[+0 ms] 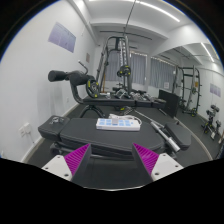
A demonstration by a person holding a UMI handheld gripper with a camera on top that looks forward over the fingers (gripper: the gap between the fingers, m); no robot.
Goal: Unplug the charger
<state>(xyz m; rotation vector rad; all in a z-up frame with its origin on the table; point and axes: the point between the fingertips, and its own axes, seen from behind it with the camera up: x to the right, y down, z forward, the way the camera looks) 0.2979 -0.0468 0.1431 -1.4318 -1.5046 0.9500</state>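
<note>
Gym-type room with white walls, ceiling strip lights (150, 10) and a row of windows with blinds (175, 72) along the far side. Two purple-ish framed posters (62, 38) hang on the wall off to one side. Big grey metal multi-gym machine (118, 65) stands in the middle background, and a black exercise bike handle or seat (68, 75) sticks out beside it. More dark equipment sits over by the windows, too small to make out properly.

Closer up there's a dark padded bench, which I'll call the counter (105, 140), running out ahead of the claw (109, 159). On top of it lies a white rectangular power strip (118, 123), flat, just beyond the fingertips and roughly centred between them. Something looks plugged into it, with a bit of blue on top, but I honestly can't tell which bit is the charger at this size. A white cable (168, 140) trails off the bench toward the window side.

The claw is spread wide, both magenta triangular pads (77, 158) showing with a clear gap between them, nothing held. It's near the strip but not touching it.
</note>
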